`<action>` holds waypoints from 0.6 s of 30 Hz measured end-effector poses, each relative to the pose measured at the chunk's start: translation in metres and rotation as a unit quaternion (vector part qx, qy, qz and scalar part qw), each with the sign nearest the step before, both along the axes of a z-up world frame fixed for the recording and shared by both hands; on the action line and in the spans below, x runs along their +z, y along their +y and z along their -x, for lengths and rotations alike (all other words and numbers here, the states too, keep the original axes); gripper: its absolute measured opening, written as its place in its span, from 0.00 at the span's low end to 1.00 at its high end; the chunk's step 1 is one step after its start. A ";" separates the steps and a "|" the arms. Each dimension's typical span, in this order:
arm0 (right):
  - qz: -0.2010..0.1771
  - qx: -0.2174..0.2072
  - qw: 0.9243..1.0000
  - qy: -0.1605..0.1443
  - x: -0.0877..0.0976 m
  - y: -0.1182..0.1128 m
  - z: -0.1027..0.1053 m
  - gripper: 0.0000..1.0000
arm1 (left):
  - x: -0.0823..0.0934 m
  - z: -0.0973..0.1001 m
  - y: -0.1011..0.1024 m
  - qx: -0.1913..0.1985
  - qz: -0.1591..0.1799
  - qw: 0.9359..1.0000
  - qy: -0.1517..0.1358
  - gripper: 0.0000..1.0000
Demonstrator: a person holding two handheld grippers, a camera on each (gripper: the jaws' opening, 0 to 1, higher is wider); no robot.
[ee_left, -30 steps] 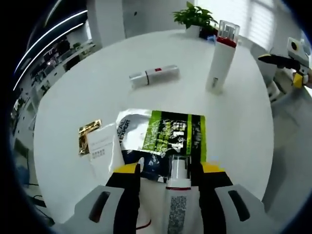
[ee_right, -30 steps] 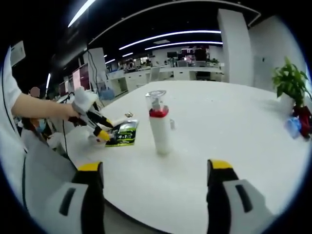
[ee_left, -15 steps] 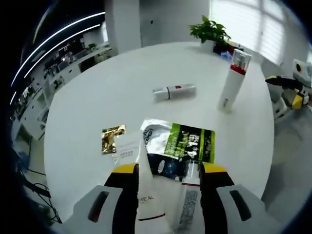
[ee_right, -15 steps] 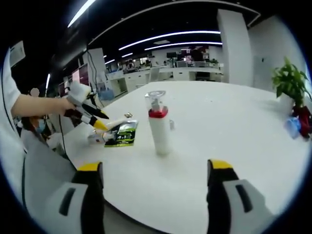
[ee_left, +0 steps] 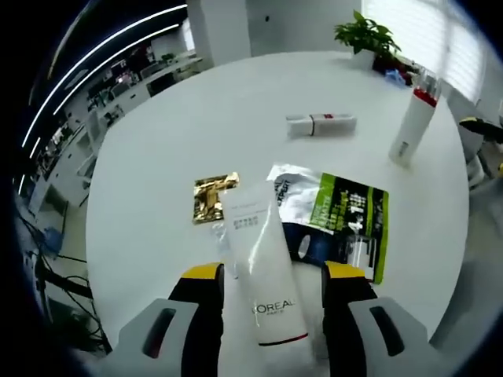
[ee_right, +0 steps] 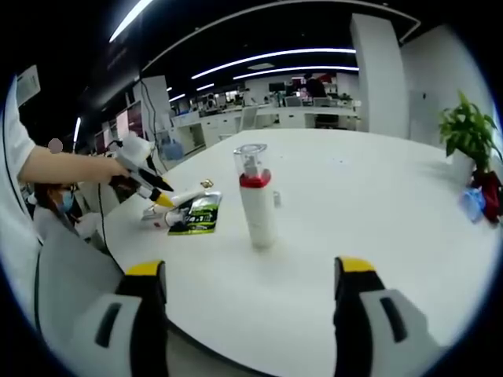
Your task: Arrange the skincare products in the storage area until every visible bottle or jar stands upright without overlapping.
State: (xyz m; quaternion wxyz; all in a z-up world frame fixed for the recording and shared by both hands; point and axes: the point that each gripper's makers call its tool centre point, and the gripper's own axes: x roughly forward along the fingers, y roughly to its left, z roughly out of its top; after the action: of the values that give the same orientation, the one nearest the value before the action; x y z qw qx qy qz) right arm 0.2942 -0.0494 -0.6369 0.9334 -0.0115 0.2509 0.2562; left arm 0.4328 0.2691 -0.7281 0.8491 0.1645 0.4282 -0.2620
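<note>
- Since a second earlier, the white tube [ee_left: 266,289] had come up between the left gripper's [ee_left: 271,283] jaws, its crimped flat end now pointing away over the table [ee_left: 157,149], where before a capped end showed there
- The left gripper was pinching that tube, jaws pressed against both its sides, tube lifted off the table
- In the right gripper view the left gripper [ee_right: 161,199] sat at the table's near left edge, the tube [ee_right: 182,198] sticking out from it above the green sachet [ee_right: 196,214]
- The green sachet [ee_left: 346,224] lay flat just beyond the tube, overlapping a white sachet [ee_left: 292,188] and a dark one [ee_left: 308,245]
- A gold sachet [ee_left: 212,196] lay flat to the left of them
- A small white bottle [ee_left: 321,124] with a red band lay on its side farther off
- The tall pump bottle [ee_left: 413,118] with red collar and clear cap stood upright, well apart from the rest
- The right gripper [ee_right: 251,287] was spread wide with nothing between its jaws, held off the table's edge, the pump bottle [ee_right: 255,200] ahead of it
- A potted plant [ee_left: 368,38] stood at the far edge
</note>
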 end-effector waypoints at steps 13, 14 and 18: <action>0.003 0.002 1.000 0.001 -0.001 0.000 0.000 0.88 | -0.017 -0.009 -0.005 0.041 -0.006 0.998 0.037 0.37; 0.004 0.002 1.000 0.001 -0.001 0.001 0.000 0.88 | -0.017 -0.009 -0.005 0.042 -0.008 0.998 0.037 0.35; 0.005 0.003 1.000 0.001 -0.001 0.001 0.000 0.88 | -0.016 -0.009 -0.005 0.048 -0.007 0.998 0.038 0.32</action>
State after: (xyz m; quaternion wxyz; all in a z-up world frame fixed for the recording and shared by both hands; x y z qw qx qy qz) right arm 0.2940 -0.0486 -0.6380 0.9322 -0.0166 0.2532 0.2580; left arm 0.4418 0.2643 -0.7443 0.8428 0.1399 0.4692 -0.2235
